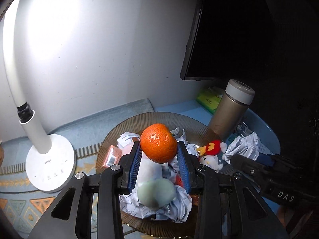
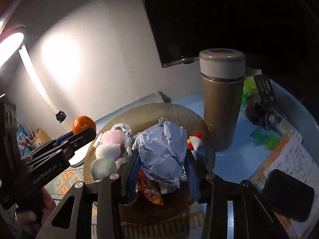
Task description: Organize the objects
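We see the left gripper (image 1: 159,159) clamping a round orange tangerine (image 1: 159,143) between its blue ribbed pads (image 1: 136,159), lifted above the ribbed brown glass plate (image 1: 159,119). From the right wrist view the same gripper's black body carries the white lettering "GenRobot.AI". The right gripper (image 2: 161,169) has its narrow jaws pressed on a crumpled ball of pale blue lined paper (image 2: 162,153), also raised over the plate; in the left wrist view the letters "DAS" show on its black arm.

On the plate we make out more crumpled paper, a pastel plush toy of pink, white and green lobes (image 2: 107,151), a small white plush chicken with a red comb (image 1: 211,151) and a pink packet (image 1: 111,157) bearing a barcode label that we cannot read. A bronze metal flask with a grey lid (image 2: 221,103) stands just beside the plate. The white round-based desk lamp (image 1: 49,167) carries a small brand word that seems to read "OPPLE". A green tissue pack (image 1: 209,99) has writing too blurred to read, as does a handwritten sheet (image 2: 293,159).
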### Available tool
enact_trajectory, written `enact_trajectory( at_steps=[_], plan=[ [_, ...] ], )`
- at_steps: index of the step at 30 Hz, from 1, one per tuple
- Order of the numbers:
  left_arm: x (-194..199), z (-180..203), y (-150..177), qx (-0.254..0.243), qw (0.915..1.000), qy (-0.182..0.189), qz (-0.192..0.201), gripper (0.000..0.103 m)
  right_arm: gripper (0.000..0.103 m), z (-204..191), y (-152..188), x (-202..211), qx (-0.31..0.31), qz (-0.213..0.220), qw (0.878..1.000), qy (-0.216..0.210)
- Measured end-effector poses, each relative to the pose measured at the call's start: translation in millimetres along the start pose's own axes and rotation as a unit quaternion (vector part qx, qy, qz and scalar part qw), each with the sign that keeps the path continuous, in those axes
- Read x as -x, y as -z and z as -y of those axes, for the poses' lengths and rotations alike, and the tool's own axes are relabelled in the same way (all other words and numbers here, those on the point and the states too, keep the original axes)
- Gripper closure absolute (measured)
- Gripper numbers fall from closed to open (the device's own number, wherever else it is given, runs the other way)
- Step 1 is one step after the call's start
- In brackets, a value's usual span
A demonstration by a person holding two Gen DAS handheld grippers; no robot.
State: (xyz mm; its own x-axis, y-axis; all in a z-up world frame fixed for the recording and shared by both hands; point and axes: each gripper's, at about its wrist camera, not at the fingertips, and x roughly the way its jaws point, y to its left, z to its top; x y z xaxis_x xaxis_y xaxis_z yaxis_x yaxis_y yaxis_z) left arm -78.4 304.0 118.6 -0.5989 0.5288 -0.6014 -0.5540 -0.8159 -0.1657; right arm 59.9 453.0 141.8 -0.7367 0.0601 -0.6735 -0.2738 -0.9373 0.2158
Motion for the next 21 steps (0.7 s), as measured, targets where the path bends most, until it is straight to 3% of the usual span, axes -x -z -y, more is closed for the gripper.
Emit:
enact_trajectory(
  at_steps=[2,3,4,6,7,14,21],
  plan=[
    [-13,7,-1,-0.005,1.0000,0.003,-0.008,0.067,0.061,4,4,-8,-0.003,-0.010,1.000,-0.008],
    [-18,9,0,-0.005,0.9999,0.003,-0.011,0.053,0.059,7,7,-11,-0.006,-0.017,1.000,-0.015],
    [-21,9,2,0.001,0.9999,0.005,-0.013,0.048,0.056,10,9,-14,-0.010,-0.024,0.999,-0.023],
    [-23,6,5,0.017,0.9996,0.017,-0.016,0.019,0.051,13,13,-17,-0.013,-0.030,0.999,-0.031],
    [-21,4,6,0.025,0.9994,0.020,-0.015,0.016,0.051,14,15,-18,-0.011,-0.031,0.999,-0.026],
    [17,-8,18,0.028,0.9996,0.010,0.000,0.015,0.051,0,23,-1,-0.007,-0.021,0.999,-0.034],
    [86,-63,35,0.074,0.9960,-0.045,0.020,0.015,0.051,-69,38,25,0.052,-0.013,0.996,-0.068]
  ],
)
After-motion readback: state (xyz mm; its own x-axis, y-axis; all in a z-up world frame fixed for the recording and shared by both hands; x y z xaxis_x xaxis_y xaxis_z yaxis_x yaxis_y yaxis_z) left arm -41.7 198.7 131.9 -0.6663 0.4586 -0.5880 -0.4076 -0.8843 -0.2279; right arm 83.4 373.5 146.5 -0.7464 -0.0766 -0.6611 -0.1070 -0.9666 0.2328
